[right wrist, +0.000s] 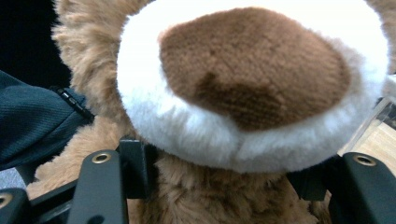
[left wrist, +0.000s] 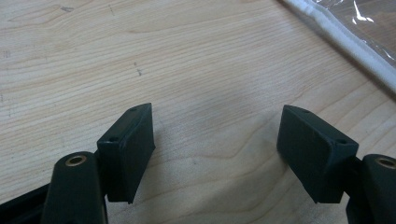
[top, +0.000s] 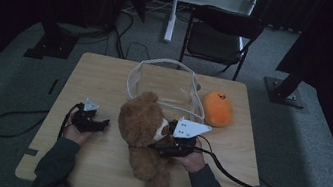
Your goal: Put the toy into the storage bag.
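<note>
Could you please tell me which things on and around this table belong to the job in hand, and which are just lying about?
In the job:
- teddy bear, clamped below its muzzle by the right gripper
- clear plastic bin right behind the bear, probably its destination

Lying about:
- orange plush toy, right of the bin
- left gripper, open over bare table
- folding chair beyond the table

High view: I read it dim and soft, corners falling to black, table (top: 105,84) muted. Left gripper view: bright, even light, sharp woodgrain, glare on plastic at upper right. Right gripper view: teddy bear (right wrist: 252,88) muzzle bright, slightly soft.
</note>
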`<state>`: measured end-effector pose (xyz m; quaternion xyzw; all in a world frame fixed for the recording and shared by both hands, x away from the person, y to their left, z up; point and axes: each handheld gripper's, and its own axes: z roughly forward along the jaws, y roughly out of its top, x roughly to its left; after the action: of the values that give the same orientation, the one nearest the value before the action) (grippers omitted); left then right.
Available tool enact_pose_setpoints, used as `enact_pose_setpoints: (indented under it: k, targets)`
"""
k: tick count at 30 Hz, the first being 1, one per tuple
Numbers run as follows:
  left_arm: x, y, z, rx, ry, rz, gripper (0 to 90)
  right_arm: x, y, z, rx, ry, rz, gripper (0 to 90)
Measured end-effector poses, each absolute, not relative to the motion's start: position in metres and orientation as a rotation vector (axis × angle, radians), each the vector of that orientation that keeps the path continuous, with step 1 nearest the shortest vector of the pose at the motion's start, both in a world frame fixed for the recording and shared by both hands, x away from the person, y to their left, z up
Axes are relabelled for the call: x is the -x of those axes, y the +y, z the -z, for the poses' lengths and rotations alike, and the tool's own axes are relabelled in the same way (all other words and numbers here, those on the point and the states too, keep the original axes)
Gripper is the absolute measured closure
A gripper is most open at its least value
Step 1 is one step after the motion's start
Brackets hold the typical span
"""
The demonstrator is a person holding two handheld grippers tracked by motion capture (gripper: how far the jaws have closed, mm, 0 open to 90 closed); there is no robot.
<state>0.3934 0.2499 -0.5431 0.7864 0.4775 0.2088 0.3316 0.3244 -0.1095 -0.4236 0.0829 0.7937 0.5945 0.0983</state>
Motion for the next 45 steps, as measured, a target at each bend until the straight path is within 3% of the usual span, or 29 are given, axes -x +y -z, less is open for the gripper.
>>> enact_pose_setpoints:
  k: [45]
  targets:
    - [-0.393, 0.250, 0.543, -2.057, 1.248, -0.546, 27.8, -0.320, -0.133, 0.402, -0.259, 2.261, -1.828, 36.8]
